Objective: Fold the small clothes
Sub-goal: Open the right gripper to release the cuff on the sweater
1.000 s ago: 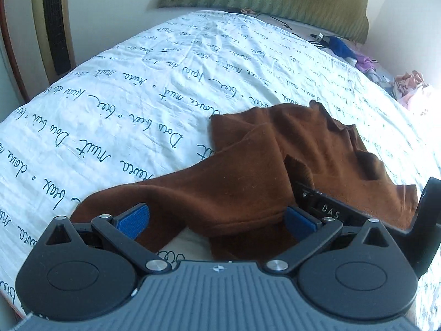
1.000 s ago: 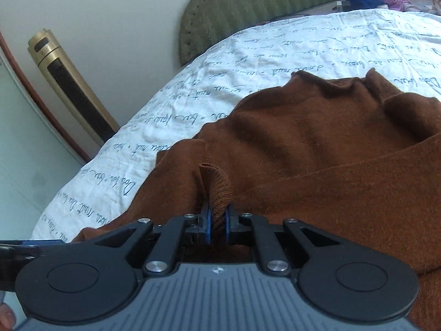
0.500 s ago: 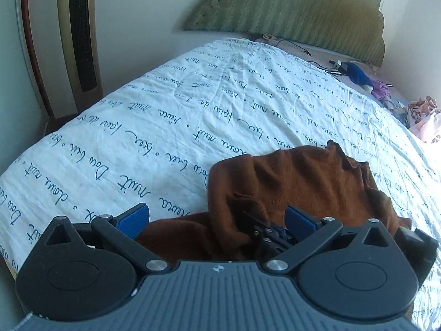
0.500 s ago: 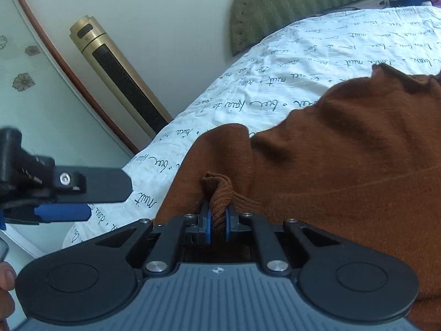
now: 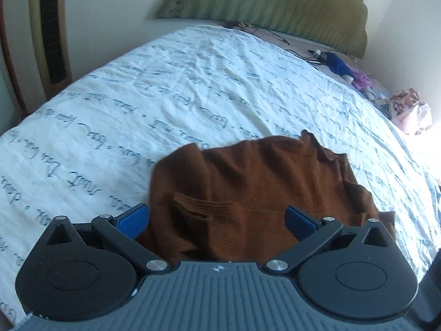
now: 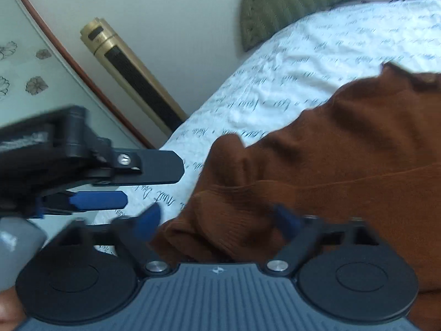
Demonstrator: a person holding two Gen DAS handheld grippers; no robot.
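- While both grippers hang over a bed, a rust-brown knitted sweater (image 5: 256, 190) lies bunched on the sheet (image 5: 115, 127) just ahead of them, toward the near edge of the bed.
- Soft and slightly fuzzy, the knit has a ribbed cuff (image 5: 204, 209) folded across its front, and an uneven, wavy far edge with a small peak.
- White and crinkled, the sheet is printed with rows of dark cursive writing.
- Seen from its own camera, the left gripper (image 5: 217, 220) has its blue pads spread wide, one on either side of the cuff, and they hold nothing.
- From the right camera, the left gripper appears side-on at the left border as black bars with one blue pad.
- Blurred by motion, the right gripper (image 6: 220, 222) is opening its jaws; the ribbed cuff sits between the blue pads, which no longer press on it.
- Beyond the sweater the sheet stretches bare up to a padded green headboard (image 5: 275, 2).
- Left of the bed stands a tall gold column with a black mesh strip (image 6: 137, 80), beside a curved reddish-brown frame around frosted, flower-patterned glass.
- Along the far right side of the bed lie a blue and purple bundle with a cable (image 5: 341, 66) and a pale pink crumpled heap (image 5: 410, 110), well apart from the sweater.
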